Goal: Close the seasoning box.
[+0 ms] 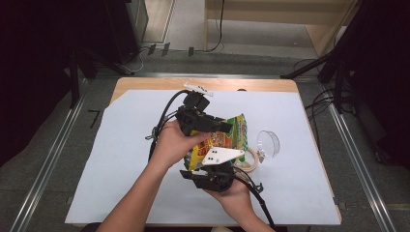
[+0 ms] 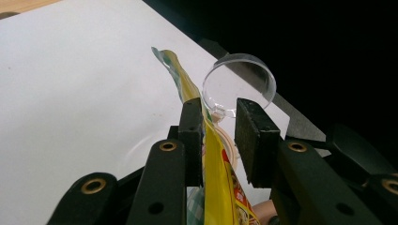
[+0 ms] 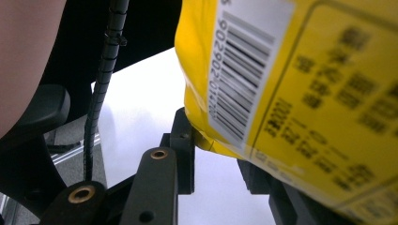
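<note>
Snack bag (image 1: 223, 140), yellow with green checked trim and bright printing on its face, is held up off the white sheet (image 1: 121, 159) near the middle of the table (image 1: 145, 83), between the two grippers. In the right gripper view its back panel shows a white barcode label (image 3: 244, 70) with digits running alongside, and blocks of dark print too blurred to read. No brand name can be made out in any view.

The left gripper (image 2: 219, 140) has its jaws set a small way apart, the bag's thin top edge running up between them and lying against the left pad (image 2: 191, 140); a gap remains to the right pad, so it is not clamped. The right gripper (image 3: 216, 157) has its jaws spread wide with the bag's lower corner between them; whether they press it cannot be told. A clear round lid (image 2: 239, 84) and a tape roll (image 1: 247, 160) lie on the sheet just beyond the bag.
</note>
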Available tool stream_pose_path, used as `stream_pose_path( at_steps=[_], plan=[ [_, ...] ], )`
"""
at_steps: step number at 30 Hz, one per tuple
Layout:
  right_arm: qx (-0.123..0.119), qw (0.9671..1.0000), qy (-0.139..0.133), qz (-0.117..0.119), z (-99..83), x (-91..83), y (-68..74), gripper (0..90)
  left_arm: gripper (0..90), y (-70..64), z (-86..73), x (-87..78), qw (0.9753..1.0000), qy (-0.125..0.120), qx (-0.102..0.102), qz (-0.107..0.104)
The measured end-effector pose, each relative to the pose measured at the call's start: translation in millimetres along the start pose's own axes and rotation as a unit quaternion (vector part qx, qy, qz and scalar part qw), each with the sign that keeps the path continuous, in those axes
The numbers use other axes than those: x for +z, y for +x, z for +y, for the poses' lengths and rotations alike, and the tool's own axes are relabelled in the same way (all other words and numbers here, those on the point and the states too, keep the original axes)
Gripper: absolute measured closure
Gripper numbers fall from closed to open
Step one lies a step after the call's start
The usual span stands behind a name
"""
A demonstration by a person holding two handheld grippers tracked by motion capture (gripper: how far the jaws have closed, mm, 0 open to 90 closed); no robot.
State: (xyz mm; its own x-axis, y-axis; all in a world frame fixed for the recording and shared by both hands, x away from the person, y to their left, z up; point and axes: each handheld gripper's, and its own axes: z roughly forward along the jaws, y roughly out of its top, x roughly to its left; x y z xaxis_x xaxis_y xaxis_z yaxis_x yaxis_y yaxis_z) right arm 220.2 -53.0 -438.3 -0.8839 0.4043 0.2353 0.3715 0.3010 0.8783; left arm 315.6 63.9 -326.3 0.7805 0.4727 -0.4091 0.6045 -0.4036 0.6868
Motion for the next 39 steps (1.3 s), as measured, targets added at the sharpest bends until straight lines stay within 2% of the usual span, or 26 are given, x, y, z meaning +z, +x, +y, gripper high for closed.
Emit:
stream_pose_path(
  at_steps=[39],
  plan=[
    [-0.005,1.0000,0.001,-0.001,0.9,-0.8,2.2,71.3,73.3,-0.5,-0.4,-1.7,1.0000,-0.002,-0.001,-0.001]
  ],
)
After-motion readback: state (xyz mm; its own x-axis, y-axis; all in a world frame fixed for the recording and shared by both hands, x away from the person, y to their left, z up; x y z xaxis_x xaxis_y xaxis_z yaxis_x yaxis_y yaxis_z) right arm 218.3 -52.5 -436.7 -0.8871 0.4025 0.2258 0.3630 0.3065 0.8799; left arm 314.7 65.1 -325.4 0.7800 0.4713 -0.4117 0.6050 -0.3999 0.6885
